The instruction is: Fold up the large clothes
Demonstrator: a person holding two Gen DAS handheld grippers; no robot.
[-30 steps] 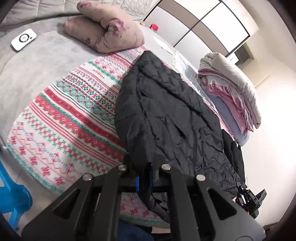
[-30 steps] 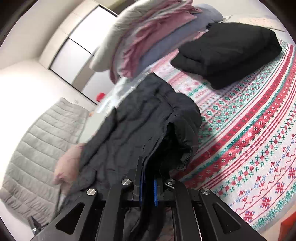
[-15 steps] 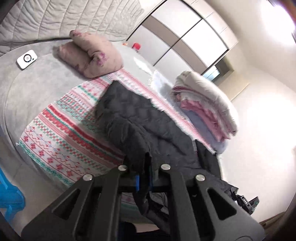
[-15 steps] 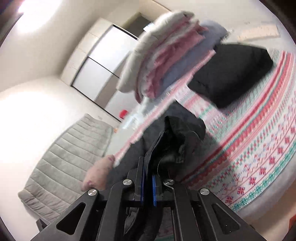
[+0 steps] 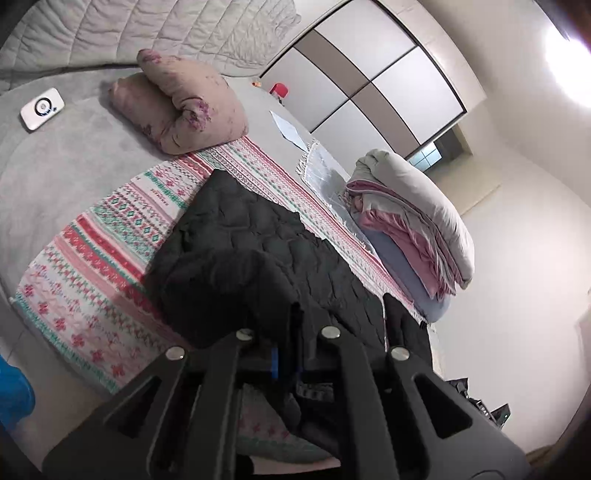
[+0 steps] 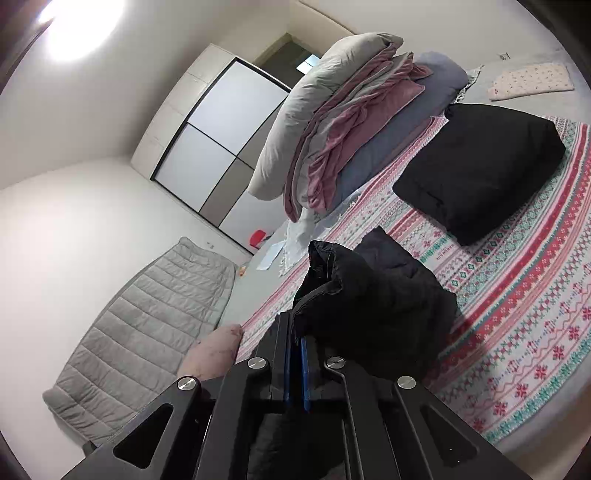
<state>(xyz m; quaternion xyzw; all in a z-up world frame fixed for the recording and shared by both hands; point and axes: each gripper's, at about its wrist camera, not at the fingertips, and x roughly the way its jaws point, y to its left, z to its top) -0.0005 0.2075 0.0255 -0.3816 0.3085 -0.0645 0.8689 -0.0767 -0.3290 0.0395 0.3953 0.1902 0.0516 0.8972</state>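
A black quilted jacket (image 5: 258, 236) lies lengthwise on the patterned red, green and white blanket (image 5: 103, 258) on the bed. My left gripper (image 5: 288, 332) is shut on the jacket's near edge, which is bunched and doubled over towards the far end. My right gripper (image 6: 295, 332) is shut on another part of the same jacket (image 6: 376, 295), held up above the blanket (image 6: 535, 302). The pinched fabric hides the fingertips of both grippers.
A folded black garment (image 6: 484, 166) lies on the blanket beyond the jacket. A stack of folded quilts (image 5: 413, 218) sits at the bed's far side. A pink pillow (image 5: 181, 99) and a white device (image 5: 40, 109) lie near the grey headboard (image 5: 147, 29). A wardrobe (image 5: 369, 74) stands behind.
Both grippers have lifted the jacket's near end and carried it forward over the rest of the jacket. The near part now lies doubled over.
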